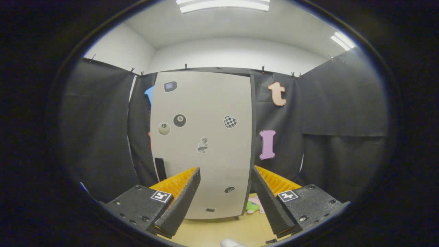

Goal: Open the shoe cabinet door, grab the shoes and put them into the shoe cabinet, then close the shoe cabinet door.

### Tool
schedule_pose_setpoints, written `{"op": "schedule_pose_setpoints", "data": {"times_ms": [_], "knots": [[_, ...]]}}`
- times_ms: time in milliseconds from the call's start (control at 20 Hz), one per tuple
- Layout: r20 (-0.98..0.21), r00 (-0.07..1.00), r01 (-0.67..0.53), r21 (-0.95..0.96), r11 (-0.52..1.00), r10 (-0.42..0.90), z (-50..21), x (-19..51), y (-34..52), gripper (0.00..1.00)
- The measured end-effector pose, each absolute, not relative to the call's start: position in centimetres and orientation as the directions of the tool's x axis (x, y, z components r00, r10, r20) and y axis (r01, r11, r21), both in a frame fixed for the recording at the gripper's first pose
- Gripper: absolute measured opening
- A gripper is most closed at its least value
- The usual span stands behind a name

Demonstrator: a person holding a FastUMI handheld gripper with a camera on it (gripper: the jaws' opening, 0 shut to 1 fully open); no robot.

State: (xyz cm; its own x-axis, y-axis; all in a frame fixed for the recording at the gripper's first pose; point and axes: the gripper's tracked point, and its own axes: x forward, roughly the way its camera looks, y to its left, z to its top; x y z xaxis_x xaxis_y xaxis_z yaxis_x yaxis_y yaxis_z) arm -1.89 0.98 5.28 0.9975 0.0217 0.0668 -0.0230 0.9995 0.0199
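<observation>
- Shoe cabinet (202, 144): stands upright straight ahead of the gripper (224, 192), long axis vertical. Its door lies flat against the front, closed, with a dark handle (160, 168) low on one edge.
- Gripper: fingers spread apart, gripping nothing; the door shows between them, beyond the tips.
- A shoe (255, 206), pink and green, lies on the floor (219, 230) at the cabinet's base, partly hidden behind one finger.
- This state fits either door-unopened or door-reclosed.
</observation>
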Motion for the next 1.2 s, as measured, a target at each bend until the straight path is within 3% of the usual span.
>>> {"op": "schedule_pose_setpoints", "data": {"times_ms": [1200], "knots": [[0.070,0.997,-0.015,0.016,1.000,0.014,4.8,-3.2,1.0,0.97]]}}
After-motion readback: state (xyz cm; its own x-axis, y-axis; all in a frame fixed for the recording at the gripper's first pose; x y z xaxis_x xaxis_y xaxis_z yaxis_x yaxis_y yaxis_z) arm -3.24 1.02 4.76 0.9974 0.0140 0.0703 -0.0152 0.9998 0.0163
